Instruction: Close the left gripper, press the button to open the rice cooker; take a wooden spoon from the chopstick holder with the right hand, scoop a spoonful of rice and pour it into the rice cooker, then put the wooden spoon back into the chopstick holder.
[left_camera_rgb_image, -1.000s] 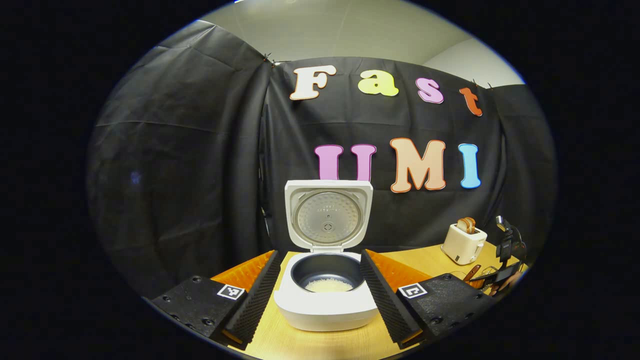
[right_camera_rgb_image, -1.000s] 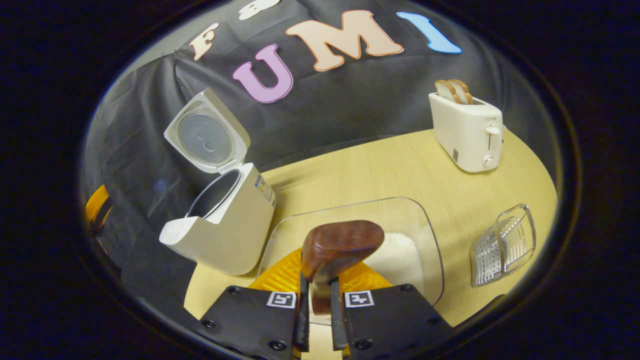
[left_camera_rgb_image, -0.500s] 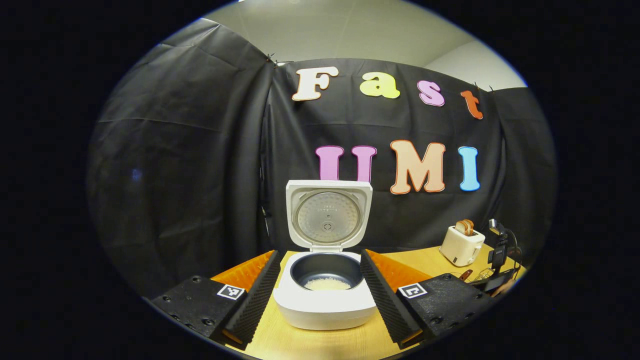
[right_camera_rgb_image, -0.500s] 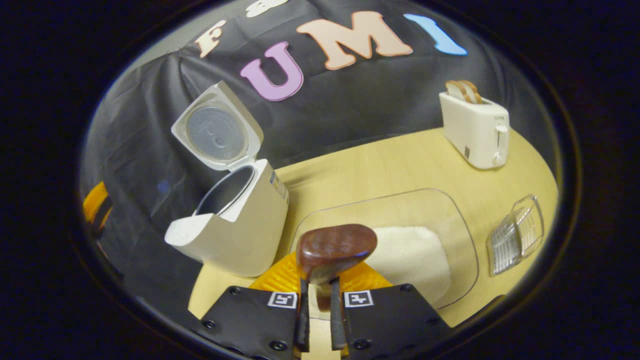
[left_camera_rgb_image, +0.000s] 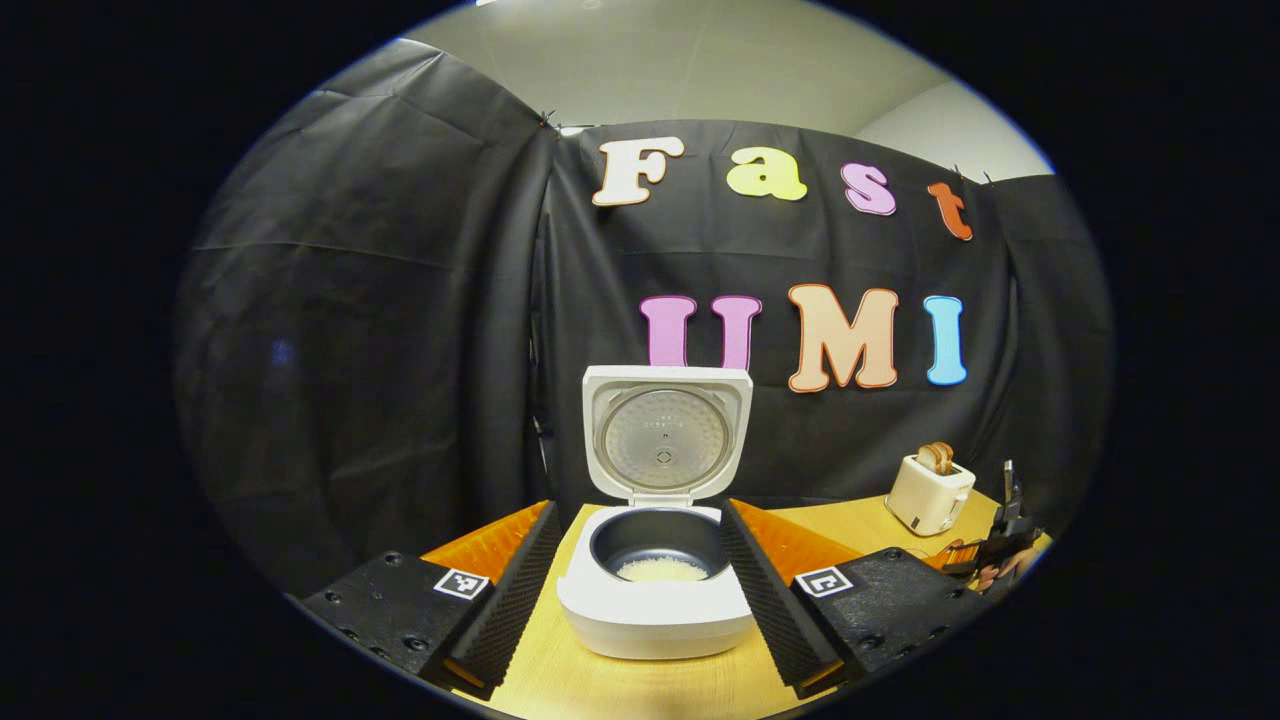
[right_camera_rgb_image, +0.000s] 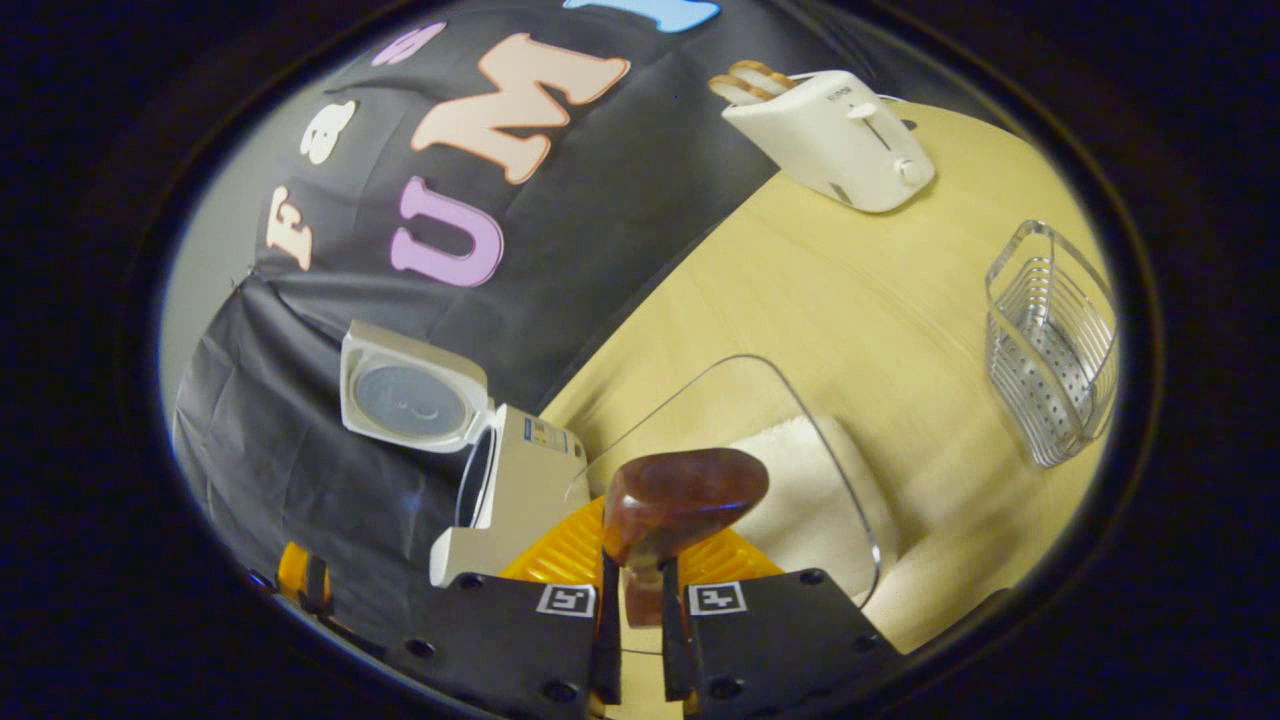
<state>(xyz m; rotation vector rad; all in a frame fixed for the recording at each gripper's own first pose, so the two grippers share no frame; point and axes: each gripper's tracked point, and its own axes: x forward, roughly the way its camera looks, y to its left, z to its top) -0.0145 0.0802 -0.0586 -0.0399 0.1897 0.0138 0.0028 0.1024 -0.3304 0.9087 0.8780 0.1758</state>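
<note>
The white rice cooker (left_camera_rgb_image: 655, 625) stands in front of me with its lid (left_camera_rgb_image: 668, 435) up and some rice (left_camera_rgb_image: 660, 570) in the dark pot. My left gripper (left_camera_rgb_image: 640, 510) is open, one finger on each side of the cooker, touching nothing. My right gripper (right_camera_rgb_image: 635, 590) is shut on the handle of the dark wooden spoon (right_camera_rgb_image: 685, 495), whose bowl hangs over the near edge of a glass tray (right_camera_rgb_image: 700, 385) holding rice (right_camera_rgb_image: 815, 490). The wire chopstick holder (right_camera_rgb_image: 1055, 340) stands to the right. The rice cooker (right_camera_rgb_image: 520, 490) lies to the left of the spoon.
A white toaster (right_camera_rgb_image: 830, 135) with bread slices stands at the back of the wooden table (right_camera_rgb_image: 850, 290); it is also the toaster (left_camera_rgb_image: 930, 490) at the right. The right gripper (left_camera_rgb_image: 1000, 545) shows small at the far right edge.
The right gripper has rolled with the spoon, so its view is tilted and the chopstick holder now sits larger and higher at the right. The left gripper view has shifted only slightly.
</note>
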